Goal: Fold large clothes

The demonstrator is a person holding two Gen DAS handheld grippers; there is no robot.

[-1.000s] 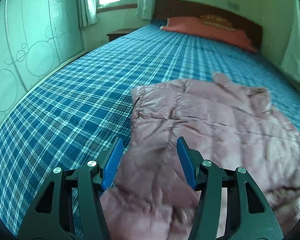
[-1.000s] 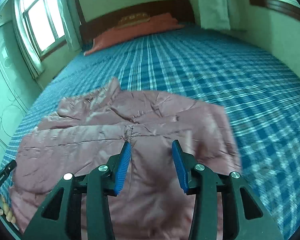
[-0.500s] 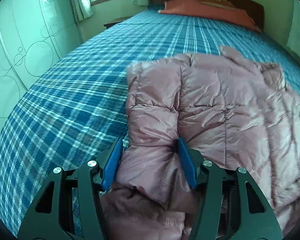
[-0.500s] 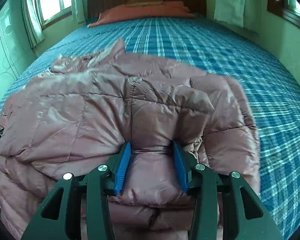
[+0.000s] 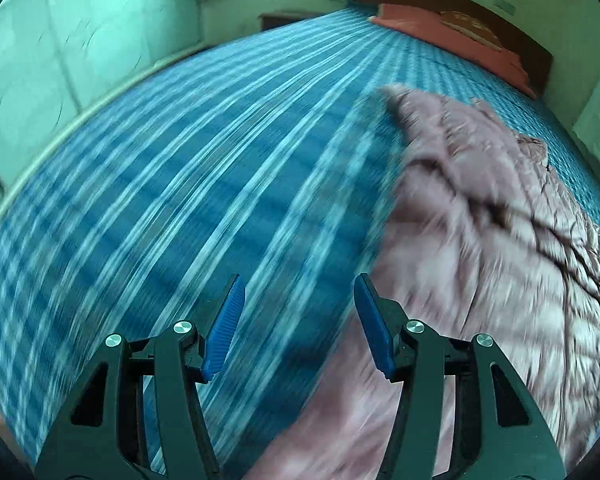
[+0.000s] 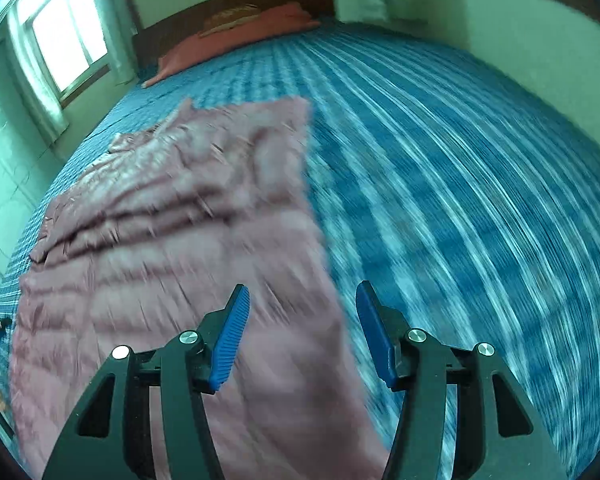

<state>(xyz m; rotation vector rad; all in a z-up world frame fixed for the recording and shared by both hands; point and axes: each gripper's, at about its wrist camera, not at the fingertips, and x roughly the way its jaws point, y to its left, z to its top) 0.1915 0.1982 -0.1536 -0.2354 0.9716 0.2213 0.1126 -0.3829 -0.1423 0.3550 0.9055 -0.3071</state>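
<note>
The left hand-held gripper stands apart, empty, over bare bedspread; the jacket lies at its two o'clock. The right hand-held gripper, jaws just widened, holds nothing, the jacket's edge beneath at ten o'clock, likely released to settle flat.

Bedroom in a home, w/ a big bed filling most of both views, covered in a blue plaid sheet. Dark wood headboard at the far end, reddish-orange pillows against it. Window w/ light curtains on one side wall, daylight coming in. Pale wardrobe doors w/ circle patterns run along the bed's left edge; small dark nightstand beside the headboard. Pink puffer jacket lies on the bed
</note>
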